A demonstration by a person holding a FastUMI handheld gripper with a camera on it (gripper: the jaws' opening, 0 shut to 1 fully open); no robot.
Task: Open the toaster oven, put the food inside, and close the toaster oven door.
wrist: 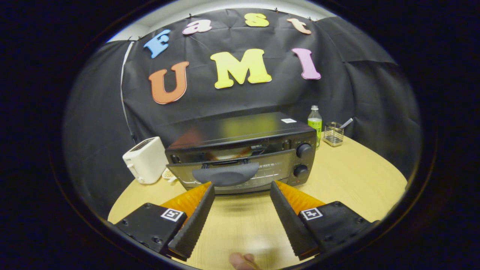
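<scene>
From left to right on the round wooden table [348, 176]: a white toaster [145, 159] near the booth wall; a black toaster oven [243, 150] at centre, its door [232, 173] tilted slightly ajar at the top, with a curved handle [225, 174] and two knobs [303, 150] on the right panel. Through the gap above the door, something pale, apparently the food [228, 153], lies inside. Behind the oven's right corner stand a green bottle [315, 123] and a wire holder [333, 134]. The hand-held gripper [242, 185] is released, fingers spread wide, tips just short of the door, the handle between and just beyond them. A fingertip [243, 261] shows below.
</scene>
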